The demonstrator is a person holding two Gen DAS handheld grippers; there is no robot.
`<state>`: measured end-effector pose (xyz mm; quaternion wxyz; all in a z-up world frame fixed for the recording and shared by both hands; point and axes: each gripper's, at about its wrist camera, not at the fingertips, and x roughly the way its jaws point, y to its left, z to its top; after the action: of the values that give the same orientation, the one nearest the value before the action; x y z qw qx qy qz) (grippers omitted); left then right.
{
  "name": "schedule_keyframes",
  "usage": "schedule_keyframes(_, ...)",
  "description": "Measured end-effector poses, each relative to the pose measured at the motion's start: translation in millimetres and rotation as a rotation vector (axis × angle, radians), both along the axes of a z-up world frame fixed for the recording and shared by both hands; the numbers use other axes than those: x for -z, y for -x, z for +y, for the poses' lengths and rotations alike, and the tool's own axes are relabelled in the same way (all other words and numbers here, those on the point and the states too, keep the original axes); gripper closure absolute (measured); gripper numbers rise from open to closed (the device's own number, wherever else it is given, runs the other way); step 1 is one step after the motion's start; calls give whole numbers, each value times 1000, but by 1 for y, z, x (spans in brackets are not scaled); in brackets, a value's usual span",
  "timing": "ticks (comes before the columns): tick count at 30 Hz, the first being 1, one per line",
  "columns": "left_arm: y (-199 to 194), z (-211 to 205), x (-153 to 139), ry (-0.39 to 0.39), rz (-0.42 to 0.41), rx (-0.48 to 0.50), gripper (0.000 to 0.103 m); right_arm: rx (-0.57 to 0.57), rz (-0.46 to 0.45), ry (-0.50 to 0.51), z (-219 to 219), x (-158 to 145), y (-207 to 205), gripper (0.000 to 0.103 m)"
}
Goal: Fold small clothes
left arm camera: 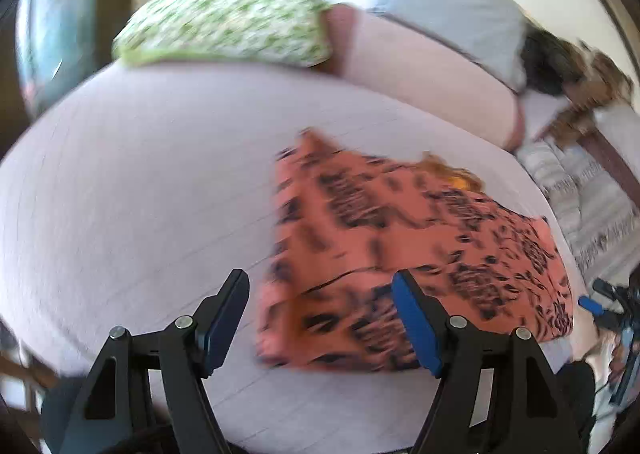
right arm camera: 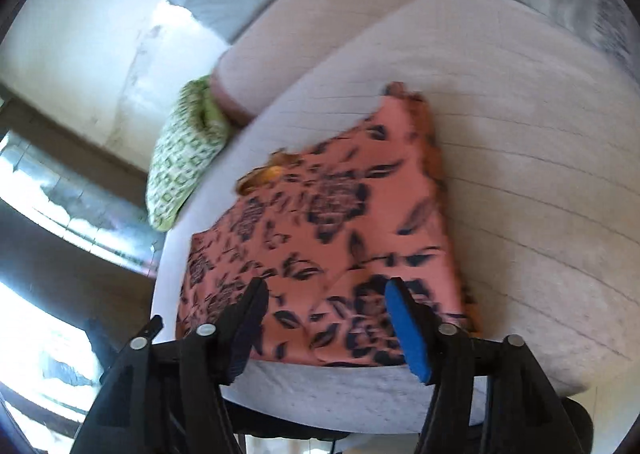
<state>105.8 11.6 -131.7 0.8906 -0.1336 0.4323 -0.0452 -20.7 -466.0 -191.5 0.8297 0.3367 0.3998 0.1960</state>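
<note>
A coral-orange garment with a dark floral print (left arm camera: 400, 254) lies folded into a rough rectangle on a pale quilted cushion (left arm camera: 140, 193). My left gripper (left arm camera: 320, 286) is open and empty, held above the garment's near left edge. In the right wrist view the same garment (right arm camera: 332, 230) lies near the cushion's front edge (right arm camera: 340, 386). My right gripper (right arm camera: 326, 294) is open and empty, hovering over the garment's near edge. The right gripper's blue pad also shows at the far right of the left wrist view (left arm camera: 590, 304). Both views are motion-blurred.
A green-and-white patterned pillow (left arm camera: 228, 21) and a pink bolster (left arm camera: 432, 69) lie at the cushion's far side, with a grey pillow (left arm camera: 448, 1) behind. A striped cloth (left arm camera: 592, 205) lies to the right. Windows and floor (right arm camera: 60, 213) are off the cushion's left.
</note>
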Motion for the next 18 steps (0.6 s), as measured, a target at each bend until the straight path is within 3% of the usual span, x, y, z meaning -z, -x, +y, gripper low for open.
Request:
schedule_keyframes(1, -1, 7, 11, 13, 46, -21, 29, -20, -16, 15, 6, 0, -2, 32)
schedule_keyframes(2, -2, 10, 21, 16, 88, -20, 46, -32, -10, 22, 9, 6, -7, 32)
schedule_keyframes(3, -6, 8, 32, -3, 145, -2, 94, -35, 14, 23, 20, 14, -9, 32)
schedule_keyframes(4, -8, 7, 42, 0, 202, 14, 93, -33, 75, 34, 23, 29, -16, 32)
schedule_keyframes(5, -7, 11, 41, 28, 194, -8, 93, -23, 134, 37, 24, 45, -22, 31)
schedule_keyframes(10, -11, 8, 16, 22, 225, 10, 89, 6, 104, -50, 15, 54, -14, 31)
schedule_keyframes(11, -17, 6, 6, 23, 206, 27, 79, 2, 105, -59, 14, 55, -15, 31)
schedule_keyframes(12, -22, 6, -3, 17, 180, 32, 60, -3, 105, -58, 13, 55, -14, 31)
schedule_keyframes(14, -38, 4, -23, -26, 82, 42, 35, -11, 107, -50, 12, 54, -14, 31)
schedule_keyframes(16, -65, 1, -36, -55, 8, 62, 30, -14, 107, -48, 10, 52, -14, 31)
schedule_keyframes(18, -110, -2, -28, -36, 24, 105, 30, -11, 105, -55, 14, 53, -14, 31)
